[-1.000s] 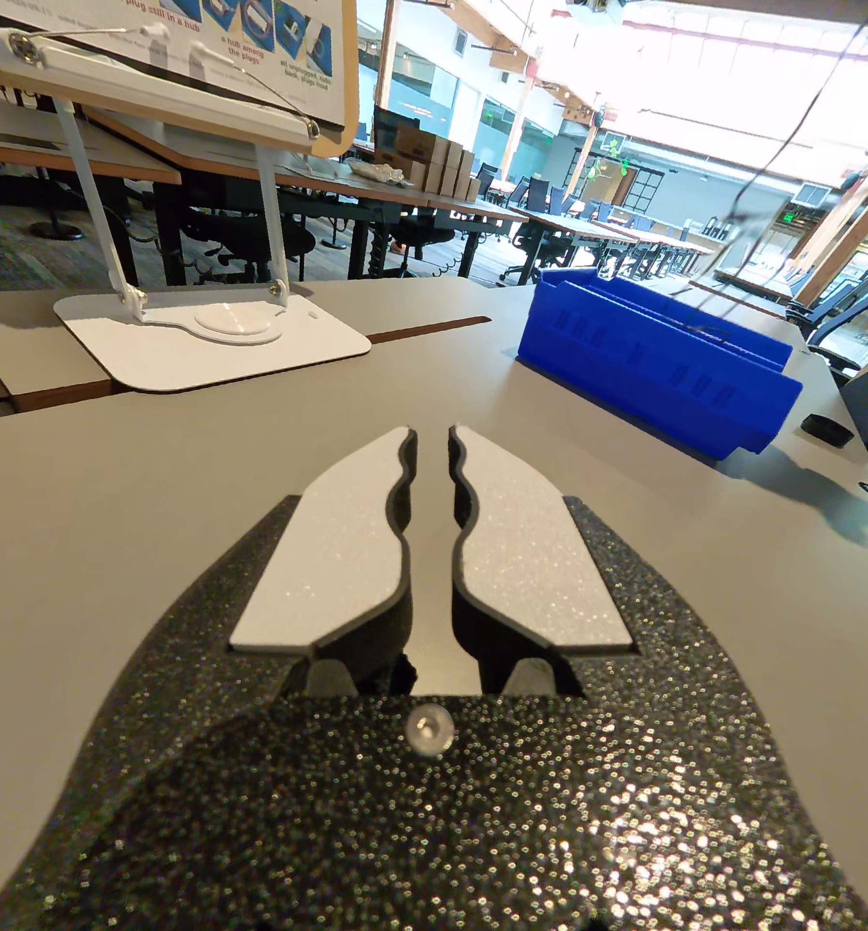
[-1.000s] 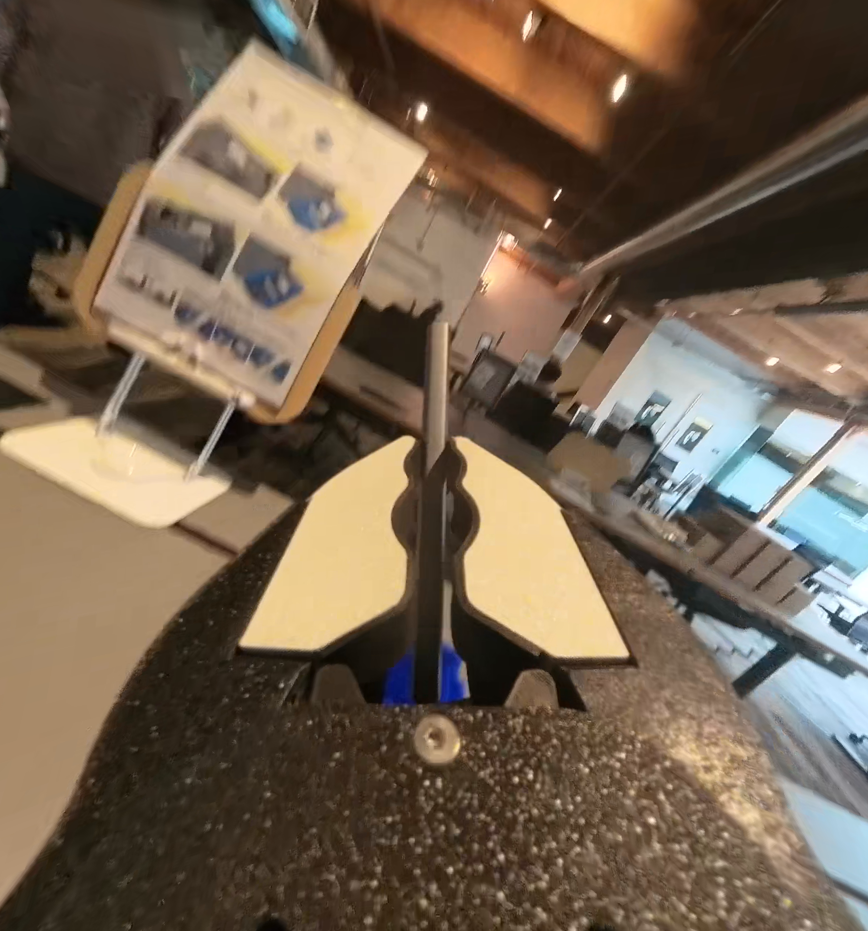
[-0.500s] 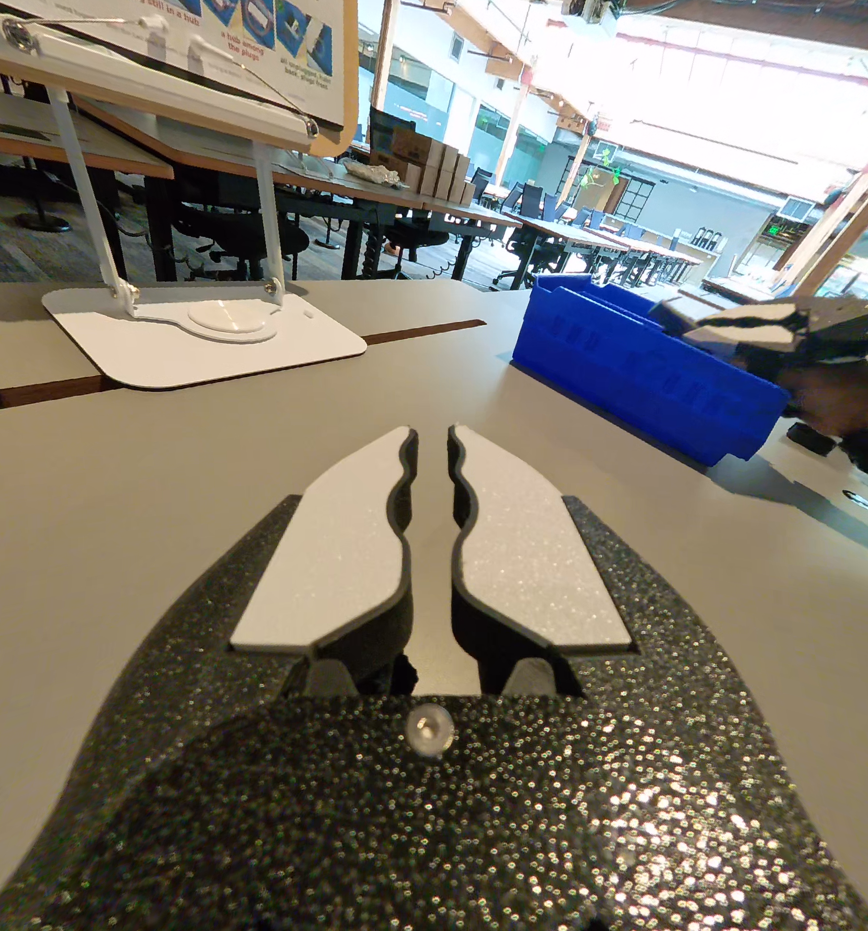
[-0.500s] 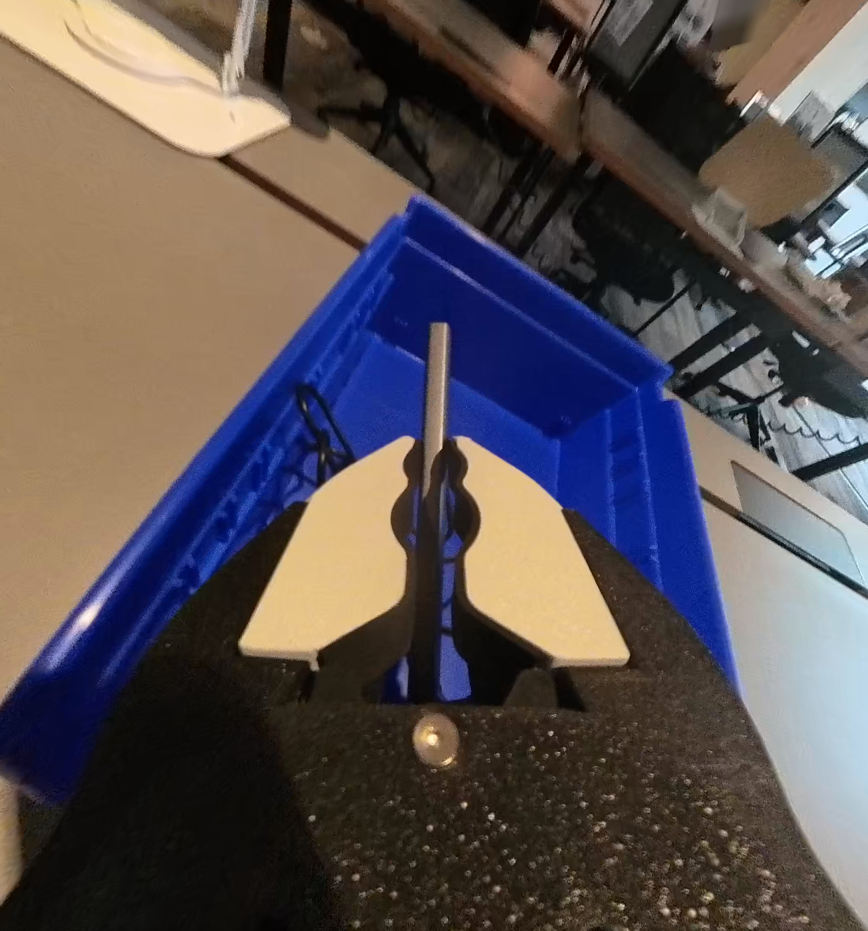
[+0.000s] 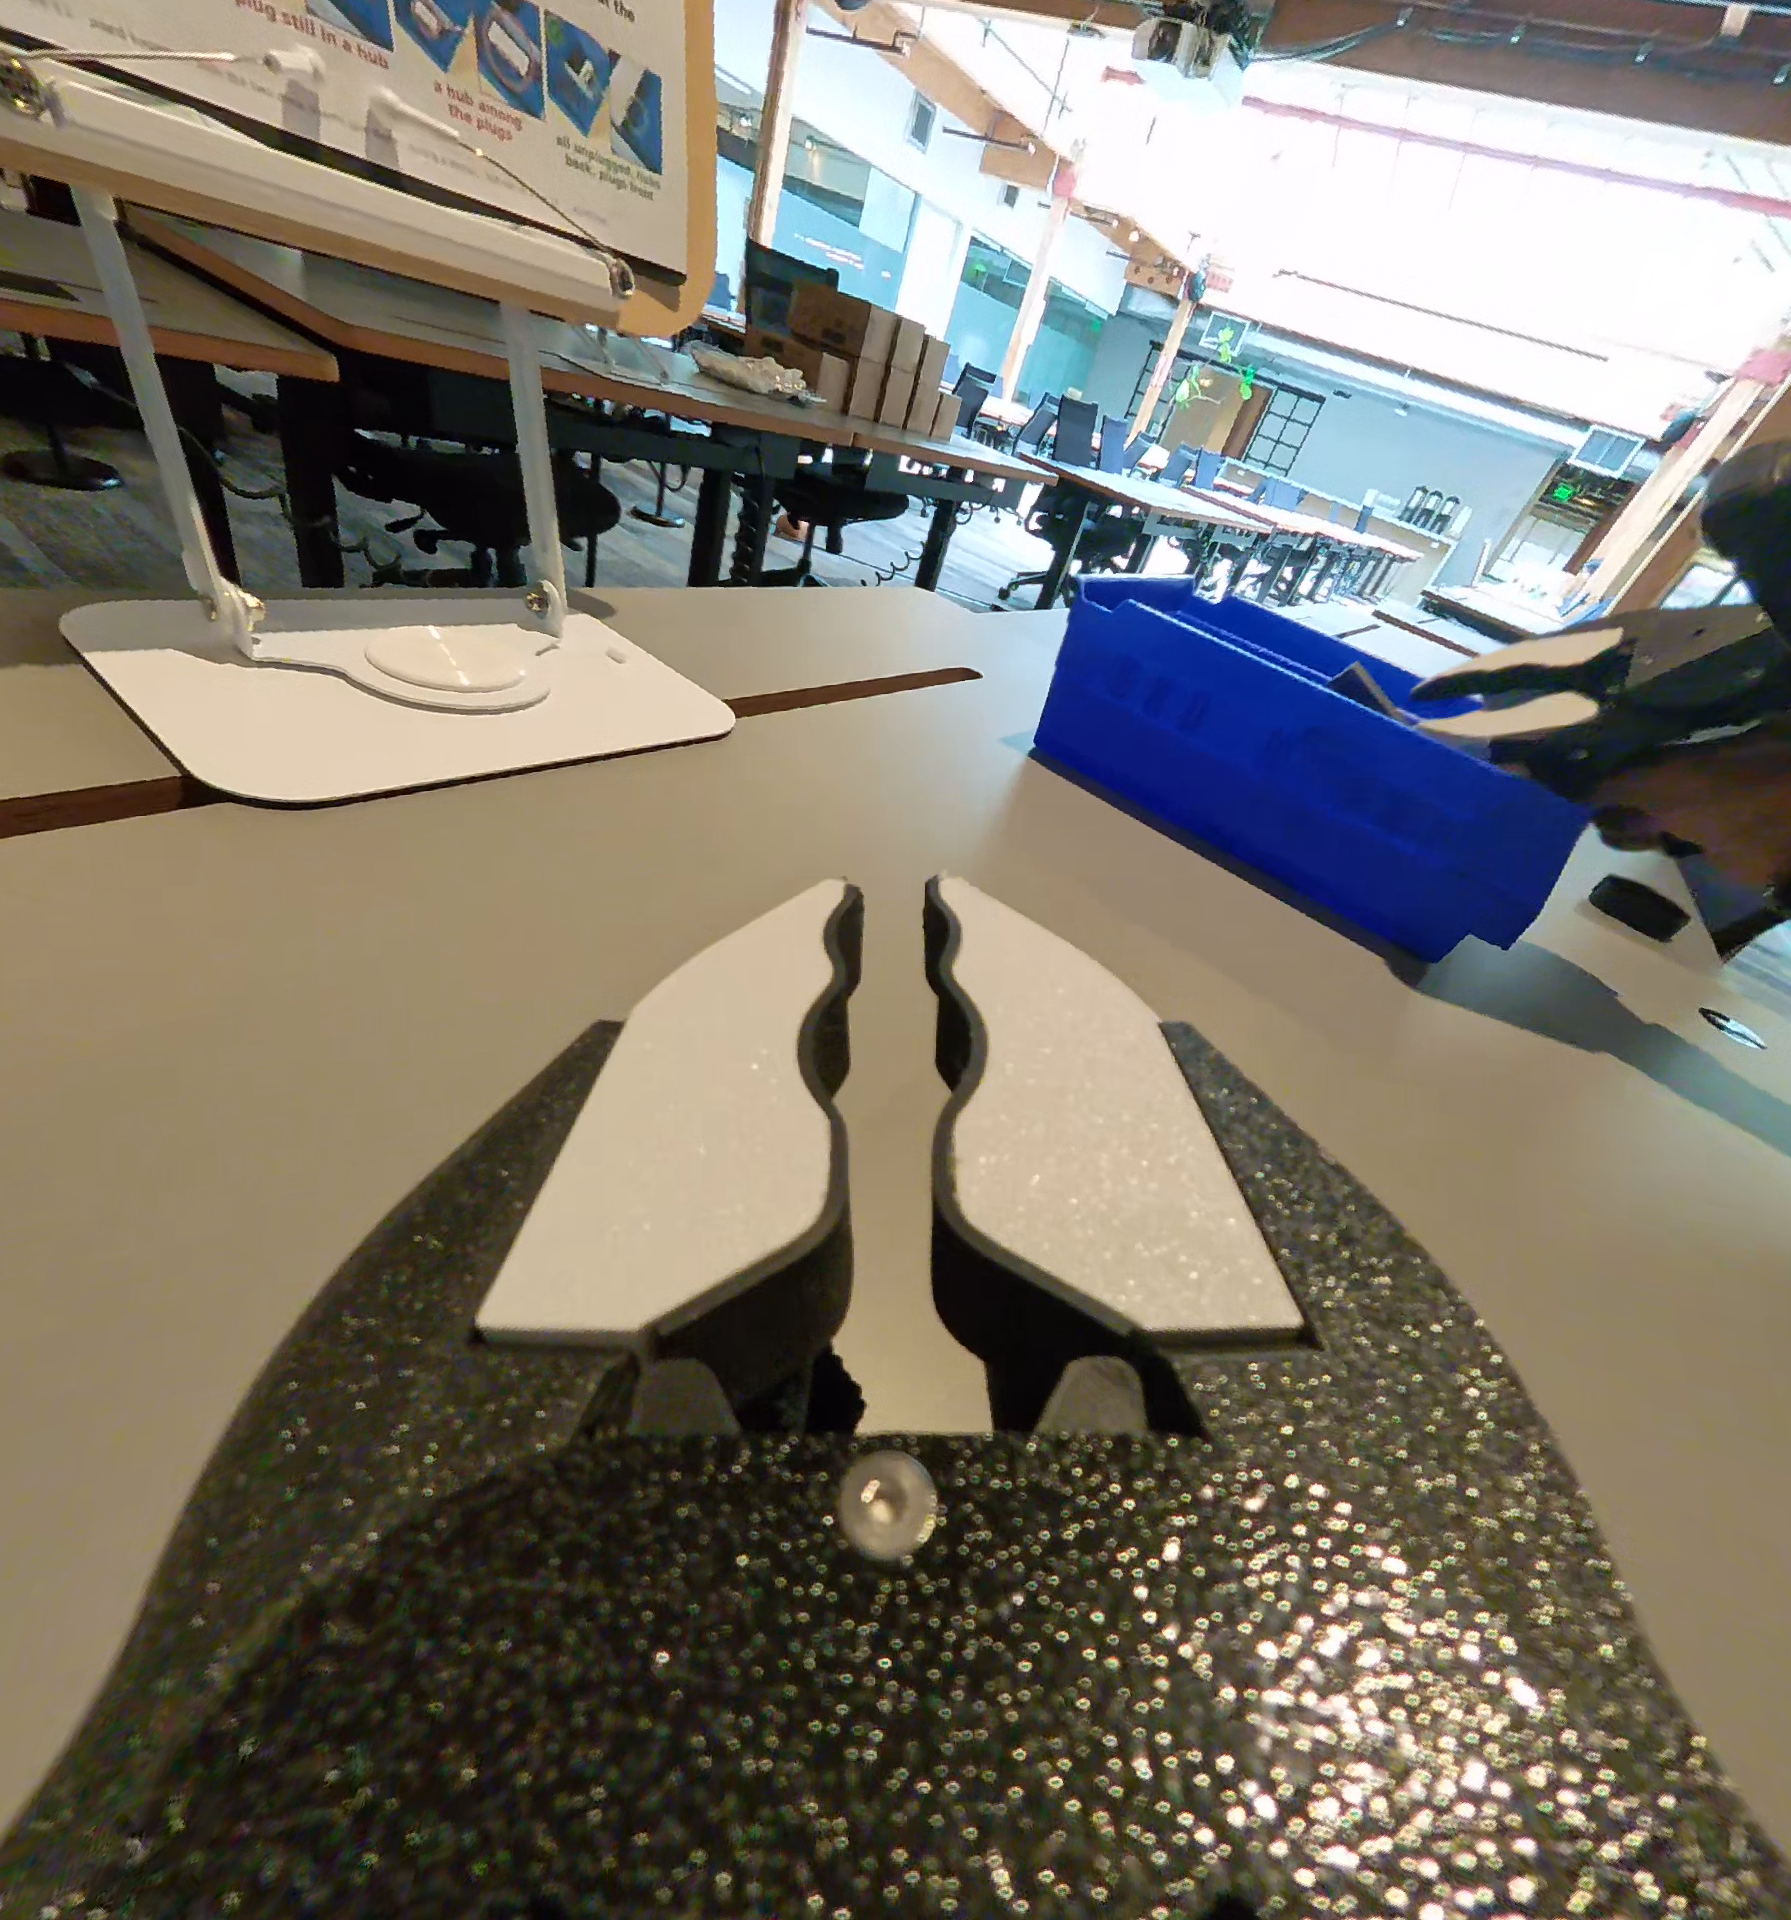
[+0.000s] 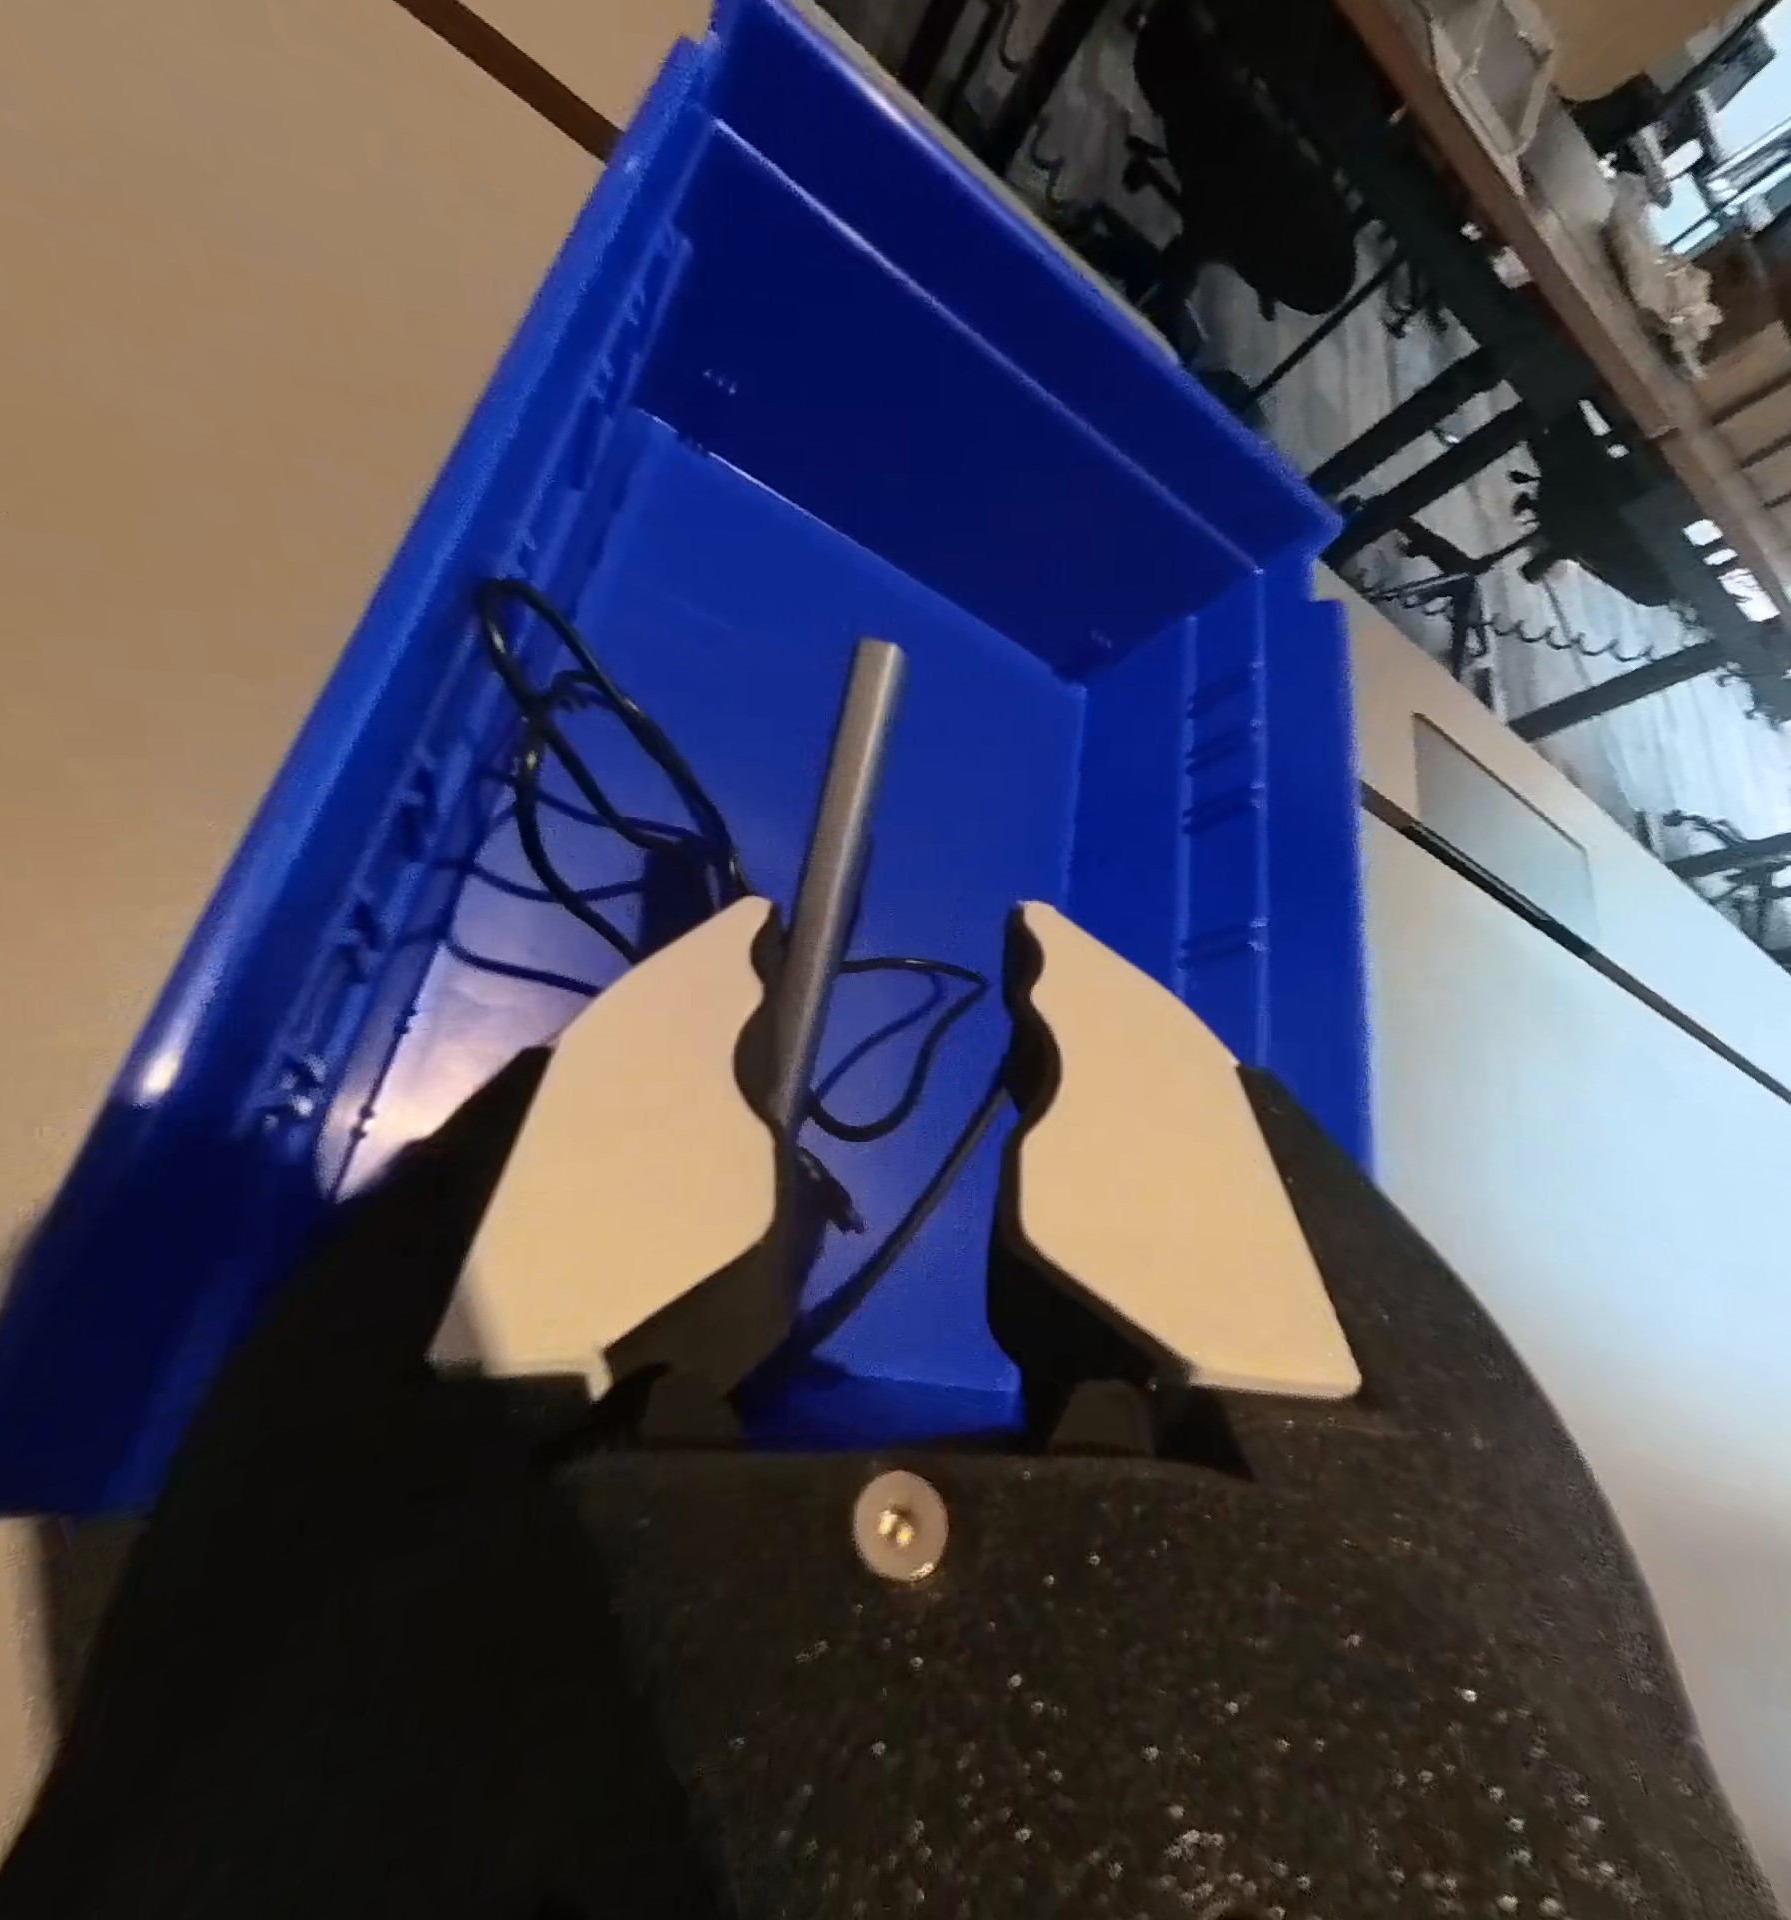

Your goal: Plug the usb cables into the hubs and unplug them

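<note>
My right gripper point(image 6: 891, 914) is open above the blue bin point(image 6: 870, 343). A slim grey USB hub point(image 6: 849, 831) stands between its fingers and leans on the left one; the right finger is clear of it. A thin black cable point(image 6: 579, 748) lies coiled in the bin and runs from the hub's near end. My left gripper point(image 5: 889, 899) sits low over the grey table point(image 5: 247, 987), with only a narrow gap between its fingers and nothing in it. The left wrist view also shows the right gripper point(image 5: 1442, 712) over the bin point(image 5: 1234, 748) at the right.
A white document stand point(image 5: 403, 686) holding an instruction sheet is at the back left of the table. A small black object point(image 5: 1639, 904) lies on the table behind the bin. A flat grey slab point(image 6: 1493, 821) lies to the right of the bin. There is about 45 centimetres between the tips of the two grippers.
My right gripper swung down from pointing into the room to over the bin, then opened its fingers off the hub. My left gripper has stayed put.
</note>
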Demonstrator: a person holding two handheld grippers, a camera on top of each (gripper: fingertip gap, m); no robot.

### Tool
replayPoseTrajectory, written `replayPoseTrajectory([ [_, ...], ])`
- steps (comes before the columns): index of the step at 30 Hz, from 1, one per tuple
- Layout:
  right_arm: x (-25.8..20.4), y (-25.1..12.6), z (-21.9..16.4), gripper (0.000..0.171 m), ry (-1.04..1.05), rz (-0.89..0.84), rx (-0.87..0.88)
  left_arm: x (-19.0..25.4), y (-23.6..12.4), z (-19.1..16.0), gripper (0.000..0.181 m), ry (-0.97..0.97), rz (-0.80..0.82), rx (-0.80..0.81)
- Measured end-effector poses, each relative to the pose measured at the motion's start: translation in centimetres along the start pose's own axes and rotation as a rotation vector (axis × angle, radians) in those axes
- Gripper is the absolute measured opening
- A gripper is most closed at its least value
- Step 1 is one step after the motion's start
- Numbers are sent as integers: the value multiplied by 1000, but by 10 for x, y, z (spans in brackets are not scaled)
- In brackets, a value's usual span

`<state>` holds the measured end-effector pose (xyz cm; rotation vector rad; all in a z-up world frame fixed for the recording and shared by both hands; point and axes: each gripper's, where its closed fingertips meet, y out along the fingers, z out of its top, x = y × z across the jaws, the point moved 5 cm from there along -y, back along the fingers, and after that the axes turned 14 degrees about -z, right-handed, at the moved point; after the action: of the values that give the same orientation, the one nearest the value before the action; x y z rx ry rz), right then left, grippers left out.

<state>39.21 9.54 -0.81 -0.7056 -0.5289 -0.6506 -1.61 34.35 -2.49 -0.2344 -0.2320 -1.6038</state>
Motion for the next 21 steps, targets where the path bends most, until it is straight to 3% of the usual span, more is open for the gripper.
replayPoseTrajectory([
  [7,23,-12,22,55,-43,-127,5,8,0,-3,11,28,-1,-29],
  [12,26,-22,50,61,23,-90,57,13,-4,-5,11,46,3,-38],
  [16,-11,-50,94,61,142,90,205,14,-10,-3,11,87,43,-28],
  [21,-104,-98,154,59,148,330,420,10,-26,1,12,275,191,-38],
])
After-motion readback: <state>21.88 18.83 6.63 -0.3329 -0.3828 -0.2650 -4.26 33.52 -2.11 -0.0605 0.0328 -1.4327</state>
